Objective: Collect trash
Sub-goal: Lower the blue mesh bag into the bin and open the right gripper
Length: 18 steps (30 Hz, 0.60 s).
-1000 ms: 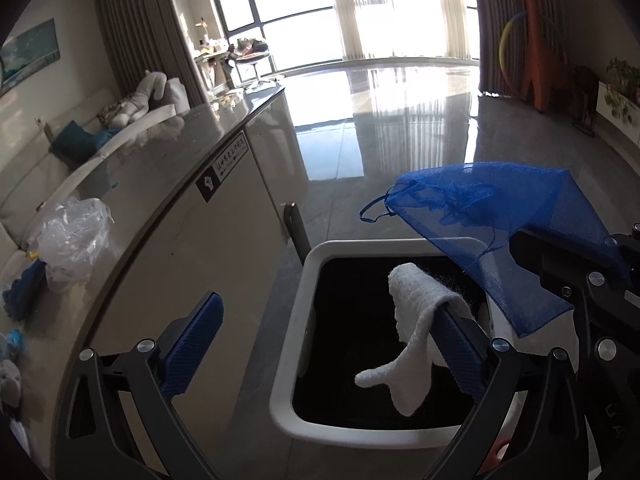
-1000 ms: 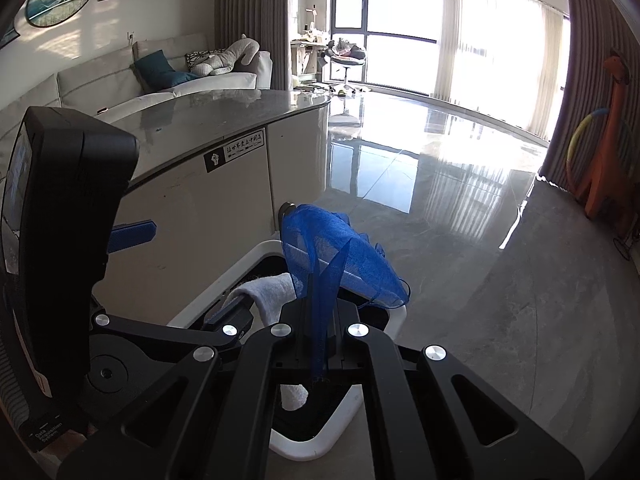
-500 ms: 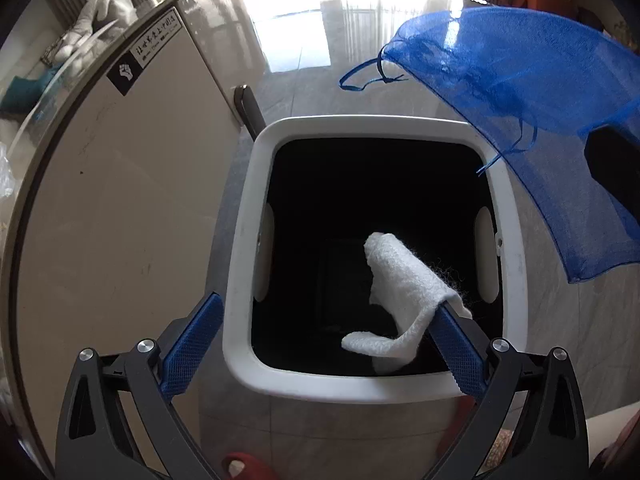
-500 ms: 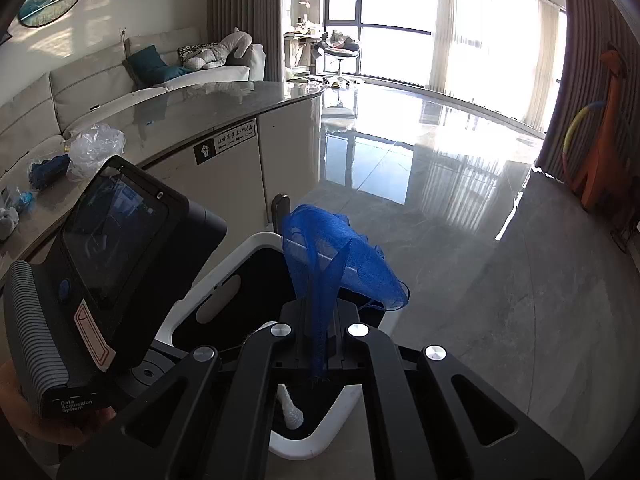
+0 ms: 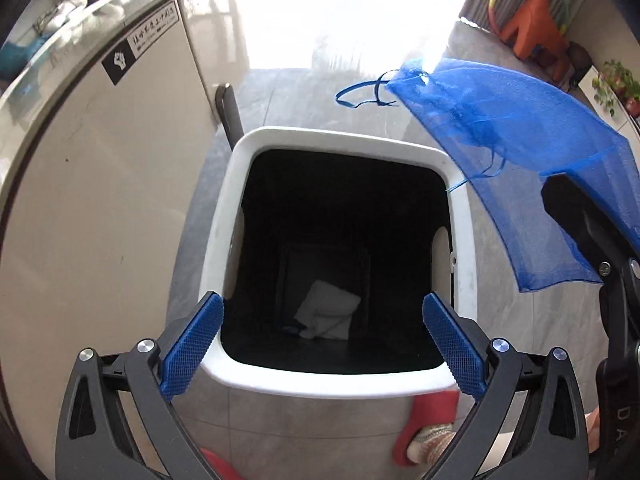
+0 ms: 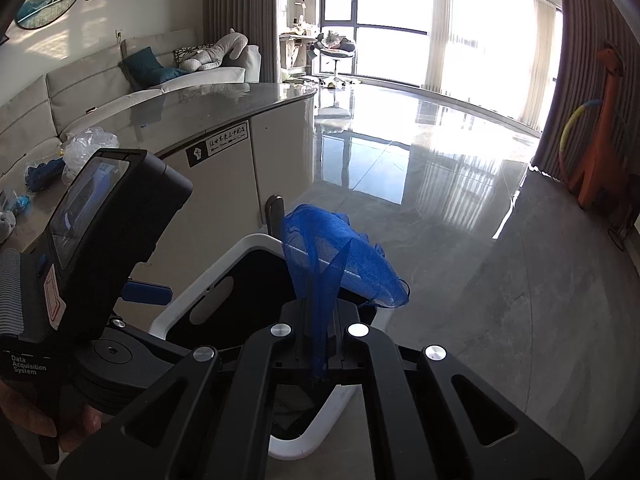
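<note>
Above the white bin [image 5: 336, 384], the left gripper [image 5: 322, 336] hung with jaws apart; a white cloth [image 5: 329, 316] lay inside. Beside the bin's rim, the right gripper [image 6: 318, 354] pinched a blue mesh bag [image 6: 340, 264], seemingly light, limp and best held bunched.

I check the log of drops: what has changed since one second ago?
The white cloth left the left tongs, which are open, and fell to the bottom of the trash bin. The right tongs stay shut on the blue mesh bag, held over the bin's rim.
</note>
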### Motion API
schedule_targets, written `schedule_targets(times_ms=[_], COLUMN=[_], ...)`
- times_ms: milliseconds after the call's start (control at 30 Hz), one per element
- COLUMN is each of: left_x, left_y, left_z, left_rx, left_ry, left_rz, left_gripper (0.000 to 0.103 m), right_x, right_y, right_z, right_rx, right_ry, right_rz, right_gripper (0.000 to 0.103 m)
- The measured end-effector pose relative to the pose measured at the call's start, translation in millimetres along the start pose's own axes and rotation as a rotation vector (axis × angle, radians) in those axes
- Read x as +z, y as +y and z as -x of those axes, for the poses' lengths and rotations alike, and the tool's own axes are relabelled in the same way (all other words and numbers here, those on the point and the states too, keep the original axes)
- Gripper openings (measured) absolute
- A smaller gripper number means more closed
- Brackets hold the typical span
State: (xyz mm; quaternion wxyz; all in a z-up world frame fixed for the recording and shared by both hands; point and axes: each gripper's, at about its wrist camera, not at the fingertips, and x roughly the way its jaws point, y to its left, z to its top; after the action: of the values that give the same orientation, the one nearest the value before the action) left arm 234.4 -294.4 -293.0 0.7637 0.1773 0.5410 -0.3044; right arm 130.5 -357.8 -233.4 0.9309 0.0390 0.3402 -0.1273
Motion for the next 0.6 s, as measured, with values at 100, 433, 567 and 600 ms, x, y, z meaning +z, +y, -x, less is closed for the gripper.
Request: schedule_targets(times_ms=[100, 433, 567, 600], left_x=[-2.0, -12.8, -16.0, -15.8], left_y=[4.6, 18.9, 26.6, 28.4], left_z=[-4.0, 26.2, 45.5, 48.1], left_rx=[-0.032, 0.177, 0.176, 0.179], left_ry=[0.028, -0.065, -0.121, -0.13], left_rz=[0.031, 0.013, 0.021, 0.024], left_gripper=[0.098, 0.098, 0.098, 0.098], right_x=[0.0, -0.7, -1.3, -1.7], right_y=[0.5, 3.5, 8.3, 9.1], right_z=[-0.5, -13.6, -17.6, -18.2], right_rx=[0.003, 0.029, 0.036, 0.038], right_ry=[0.009, 0.058, 0.07, 0.071], right_rz=[0.002, 0.02, 0.026, 0.028], right_gripper=[0.002, 0.002, 0.002, 0.002])
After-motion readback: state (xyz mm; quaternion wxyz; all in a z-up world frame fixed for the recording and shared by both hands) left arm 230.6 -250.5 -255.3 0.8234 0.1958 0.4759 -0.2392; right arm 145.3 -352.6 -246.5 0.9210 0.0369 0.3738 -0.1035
